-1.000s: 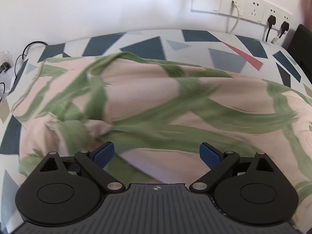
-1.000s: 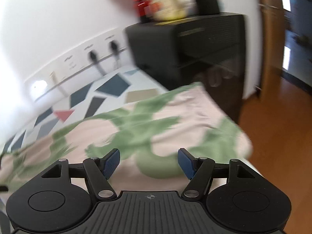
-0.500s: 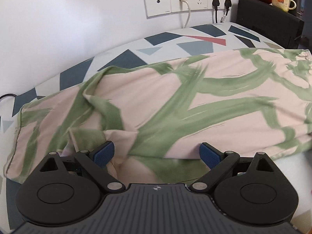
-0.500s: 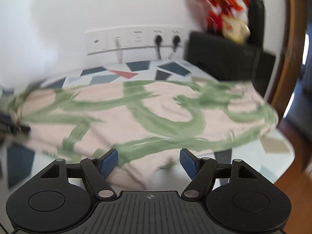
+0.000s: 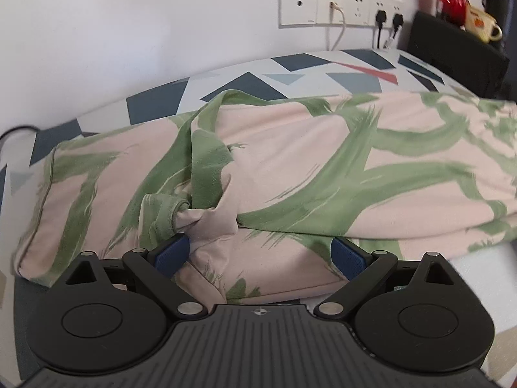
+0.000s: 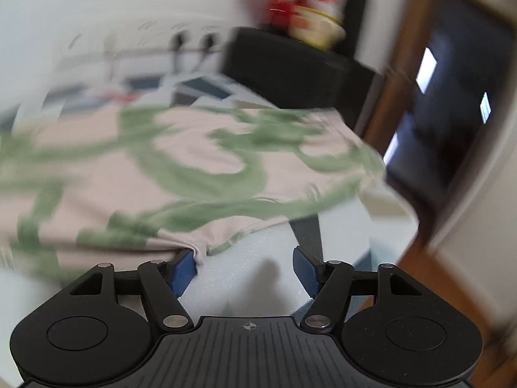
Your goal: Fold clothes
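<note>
Looking from the left side first, we see the garment point(image 5: 290, 168), pink with green strokes, lying across the bench point(image 5: 258, 77) with its patterned cover, already doubled over along its length so that one layer rests on the other. At about 9 o'clock of it a sleeve part is twisted into a small knot, and we judge this bunch must be smoothed before the next fold. Our left gripper point(image 5: 260, 255) stands with jaws apart over the near edge; its left pad is just beside the knot, but nothing is clamped. Sockets point(image 5: 339, 6) are on the wall at 12 o'clock.

Going to the right, our right gripper point(image 6: 245, 270) is also apart, and its jaws have just been closing a little. Only the bare bench cover lies between them; the garment's near corner point(image 6: 197, 245) touches the left pad. We think both grippers sit at the near edge to take the two ends together.
</note>
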The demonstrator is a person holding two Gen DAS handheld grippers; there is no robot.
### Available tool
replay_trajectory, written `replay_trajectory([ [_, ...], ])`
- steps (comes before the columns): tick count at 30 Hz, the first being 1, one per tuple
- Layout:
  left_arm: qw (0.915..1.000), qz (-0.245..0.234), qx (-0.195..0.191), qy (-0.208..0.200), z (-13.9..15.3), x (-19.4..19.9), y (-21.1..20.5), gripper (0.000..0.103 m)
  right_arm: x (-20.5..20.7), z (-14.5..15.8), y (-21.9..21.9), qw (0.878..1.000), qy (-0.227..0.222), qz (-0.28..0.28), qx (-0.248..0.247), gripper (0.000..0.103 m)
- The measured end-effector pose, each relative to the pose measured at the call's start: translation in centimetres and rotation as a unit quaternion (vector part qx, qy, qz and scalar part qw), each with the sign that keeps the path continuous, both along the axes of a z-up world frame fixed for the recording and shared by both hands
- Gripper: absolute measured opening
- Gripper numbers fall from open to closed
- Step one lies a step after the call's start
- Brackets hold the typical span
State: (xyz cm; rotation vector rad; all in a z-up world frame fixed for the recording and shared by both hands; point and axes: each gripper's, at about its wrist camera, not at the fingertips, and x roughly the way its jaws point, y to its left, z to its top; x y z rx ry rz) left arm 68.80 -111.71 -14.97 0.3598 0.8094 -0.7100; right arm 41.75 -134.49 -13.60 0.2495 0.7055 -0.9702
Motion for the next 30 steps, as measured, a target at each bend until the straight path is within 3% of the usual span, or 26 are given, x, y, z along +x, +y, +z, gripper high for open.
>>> replay_trajectory([
  [5,0.9993,-0.021,0.022,-0.023,-0.3,-0.5,-0.5,0.096,-0.1,1.0,2.4,0.997,-0.021,0.032,-0.07,0.032],
  [12,0.9936,-0.064,0.055,-0.075,-0.4,-1.2,-1.9,0.097,-0.9,0.4,1.8,0.998,-0.037,0.034,-0.03,0.027],
  [16,0.987,-0.095,0.071,-0.109,-0.4,-1.7,-3.4,0.097,-1.2,0.5,1.5,0.997,-0.072,0.02,-0.011,0.022],
  [20,0.9863,-0.094,0.065,-0.119,-0.6,-1.3,-4.5,0.097,-1.3,0.4,0.9,0.995,-0.097,0.005,0.007,0.022],
  [23,0.9874,-0.081,0.059,-0.122,-0.7,-1.0,-5.1,0.097,-0.7,0.1,1.1,0.996,-0.086,0.013,0.012,0.022],
  [27,0.987,-0.065,0.057,-0.135,-0.8,-1.4,-5.8,0.097,0.9,-0.5,1.7,0.998,-0.05,0.036,0.017,0.042],
  [29,0.9895,-0.068,0.039,-0.121,-0.6,-1.4,-5.6,0.074,1.6,-0.8,1.8,0.998,-0.045,0.038,0.017,0.041],
  [30,0.9913,-0.076,0.02,-0.106,-0.4,-1.3,-5.3,0.038,1.8,-0.9,1.9,0.998,-0.044,0.039,0.016,0.04],
])
